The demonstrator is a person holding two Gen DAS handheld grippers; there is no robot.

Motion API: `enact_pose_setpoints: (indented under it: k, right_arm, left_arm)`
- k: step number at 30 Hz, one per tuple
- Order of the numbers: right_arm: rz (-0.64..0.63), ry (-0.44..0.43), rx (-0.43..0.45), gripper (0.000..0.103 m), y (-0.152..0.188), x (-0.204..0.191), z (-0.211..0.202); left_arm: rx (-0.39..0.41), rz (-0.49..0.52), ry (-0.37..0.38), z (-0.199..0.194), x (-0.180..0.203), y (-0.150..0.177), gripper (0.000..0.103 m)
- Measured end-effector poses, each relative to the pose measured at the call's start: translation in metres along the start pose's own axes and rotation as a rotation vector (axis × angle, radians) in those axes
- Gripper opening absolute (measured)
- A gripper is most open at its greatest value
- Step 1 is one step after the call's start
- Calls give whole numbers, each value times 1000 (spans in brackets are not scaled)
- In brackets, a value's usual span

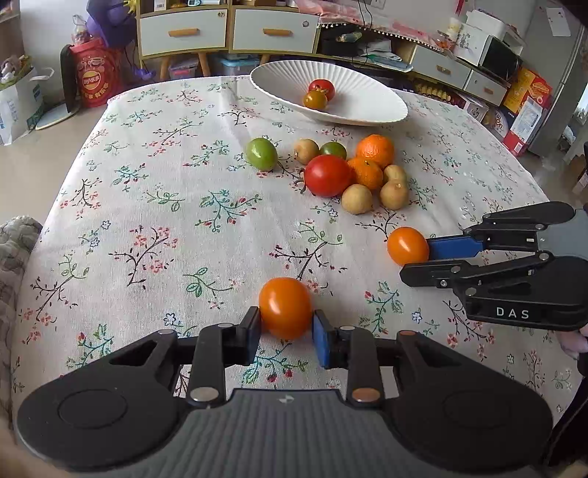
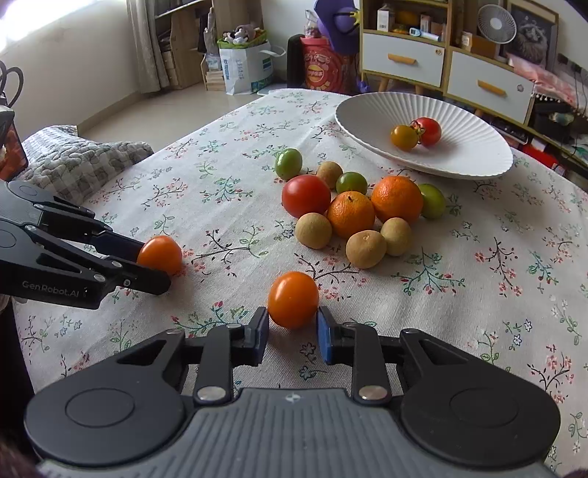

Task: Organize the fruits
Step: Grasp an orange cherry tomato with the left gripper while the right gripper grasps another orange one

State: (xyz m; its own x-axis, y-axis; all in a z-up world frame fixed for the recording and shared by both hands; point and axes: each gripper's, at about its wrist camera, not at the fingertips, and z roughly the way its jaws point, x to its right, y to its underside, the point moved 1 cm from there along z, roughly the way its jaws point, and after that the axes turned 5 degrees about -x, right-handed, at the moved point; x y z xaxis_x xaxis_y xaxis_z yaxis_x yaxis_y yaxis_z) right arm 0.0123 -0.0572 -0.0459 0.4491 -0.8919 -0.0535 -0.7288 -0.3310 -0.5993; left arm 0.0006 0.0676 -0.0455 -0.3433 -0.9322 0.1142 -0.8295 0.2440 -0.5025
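Observation:
My left gripper (image 1: 286, 325) has its pads on both sides of an orange tomato (image 1: 286, 307) that rests on the floral tablecloth. My right gripper (image 2: 293, 325) is closed on a second orange tomato (image 2: 293, 298) the same way. Each gripper also shows from the side in the other view, the right gripper (image 1: 415, 257) and the left gripper (image 2: 154, 264). A white ribbed bowl (image 1: 352, 110) at the far side holds a red tomato (image 1: 322, 88) and an orange-green one (image 1: 315, 100). A cluster of fruit lies between: a red tomato (image 1: 327, 175), two oranges (image 1: 375, 150), green fruits (image 1: 261, 153) and several brown ones (image 1: 356, 199).
The table is covered by a floral cloth (image 1: 147, 206). A quilted cushion (image 2: 81, 158) lies off its left edge. Drawer cabinets (image 1: 228, 31), bags and boxes stand on the floor beyond the table.

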Motion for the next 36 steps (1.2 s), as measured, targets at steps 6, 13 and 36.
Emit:
enact_pose_setpoints:
  k: [6,13,36]
  right_arm:
    - [-6,-5,15,23,-2,0,-4]
    - [-22,-4,15,23,-1,0,-5]
    - [11,-5,48,17,-11,13,-18]
  left_arm:
    - [17,0,-1,3,3,-2,21]
    - [28,42,-2,7,12,-4,22]
    - [109,37,7,1,21,-19,21]
